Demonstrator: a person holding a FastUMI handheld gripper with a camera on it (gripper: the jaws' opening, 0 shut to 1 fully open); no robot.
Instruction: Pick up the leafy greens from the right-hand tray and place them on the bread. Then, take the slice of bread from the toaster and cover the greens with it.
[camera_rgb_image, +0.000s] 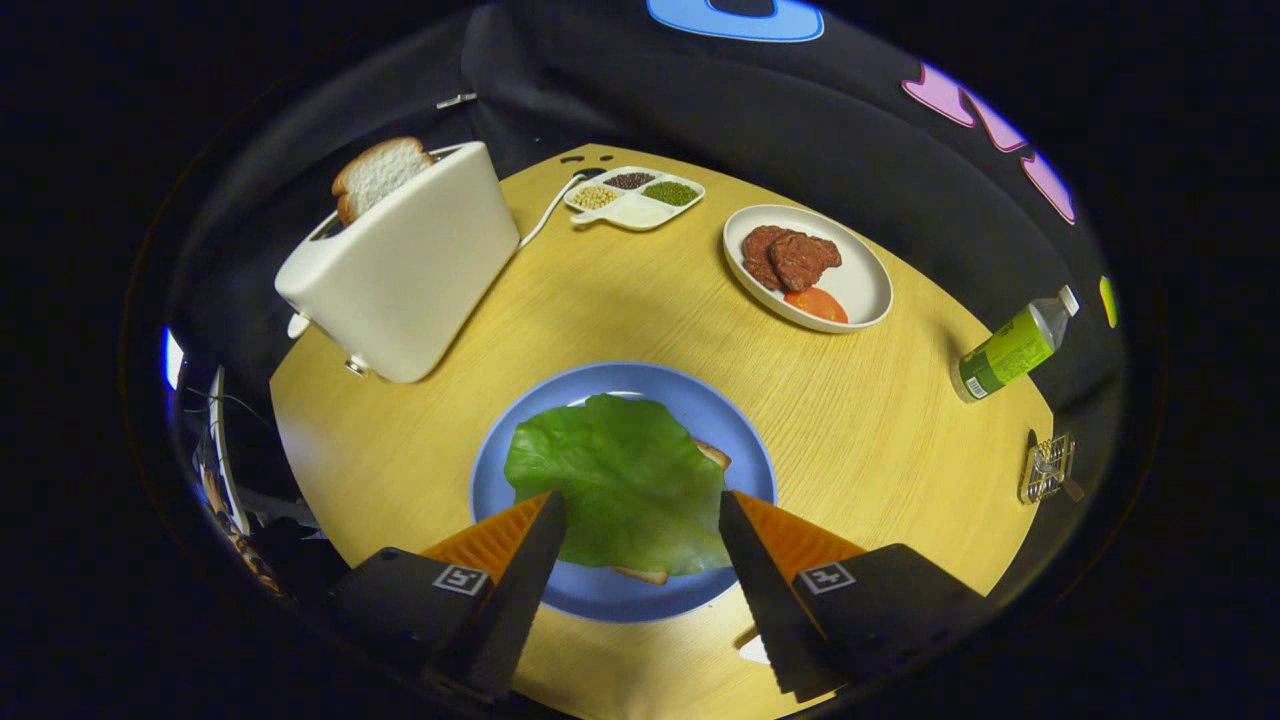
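With the jaws spread wide and holding nothing, the gripper (637, 510) hovers over one lettuce leaf (620, 480) lying on bread on one blue plate (740, 440), while one bread slice (380, 175) stands in one toaster (410, 270) on the tabletop (880, 420).

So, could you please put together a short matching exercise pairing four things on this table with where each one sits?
Things:
1. lettuce leaf
2. bread slice
3. meat pieces
4. green bottle

Places:
A. standing in the slot of the white toaster
B. lying on its side at the table's edge
C. on the white plate beside a tomato slice
D. spread over bread on the blue plate, between the open gripper fingers

Pairs: 1-D, 2-A, 3-C, 4-B
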